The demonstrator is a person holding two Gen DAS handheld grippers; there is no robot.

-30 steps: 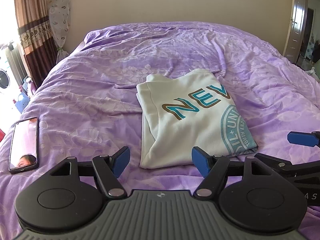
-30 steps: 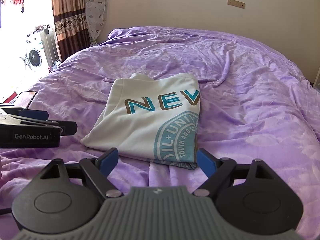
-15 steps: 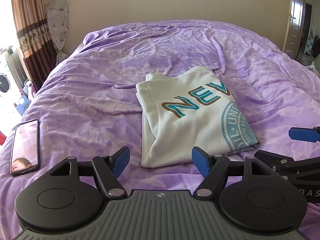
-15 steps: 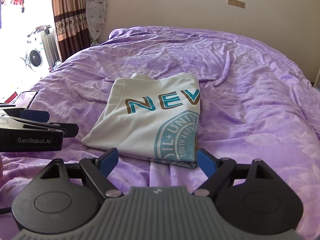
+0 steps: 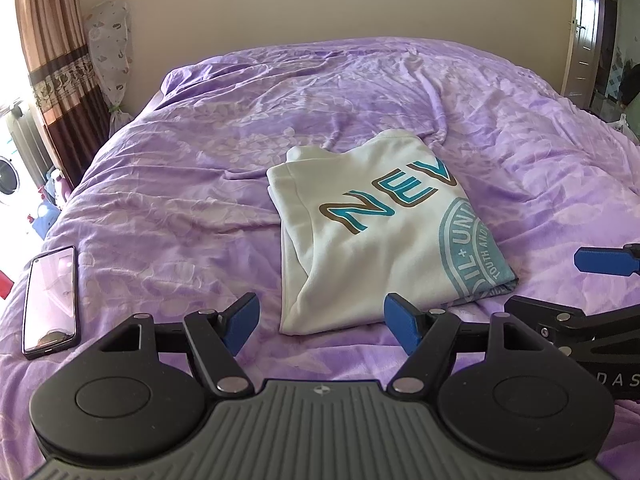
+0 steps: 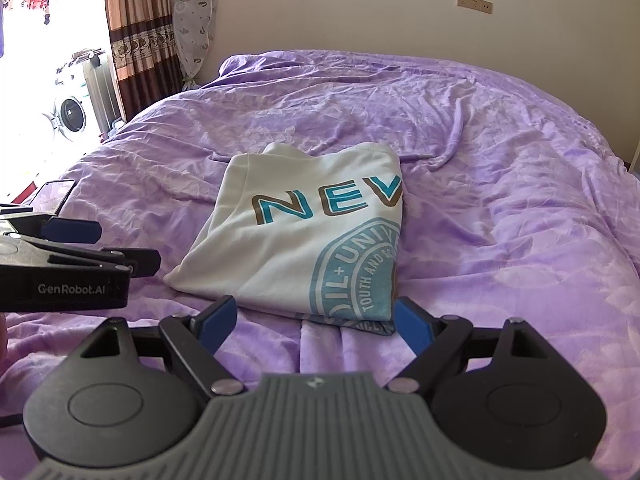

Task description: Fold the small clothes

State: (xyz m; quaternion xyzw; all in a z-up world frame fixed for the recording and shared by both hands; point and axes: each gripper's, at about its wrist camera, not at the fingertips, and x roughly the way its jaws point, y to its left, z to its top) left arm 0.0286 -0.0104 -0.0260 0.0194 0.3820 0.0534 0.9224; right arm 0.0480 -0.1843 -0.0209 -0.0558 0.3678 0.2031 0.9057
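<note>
Two grippers are held low over the near edge of the purple bedspread [image 5: 168, 184], and little is changed from a second ago: the left gripper [image 5: 320, 322] is drawn back slightly and raised, so that the phone [image 5: 50, 300] is seen lower at the left, while the right gripper [image 6: 310, 326] is kept almost where it was. Both sets of blue-padded fingers are spread wide and nothing is pinched by either. The cream T-shirt [image 6: 304, 244] is left lying flat on the bedspread just beyond both grippers, already folded into a compact rectangle with the printed front uppermost. From this it is judged that the fold is finished or nearly so, and that the garment is released rather than about to be regrasped.
</note>
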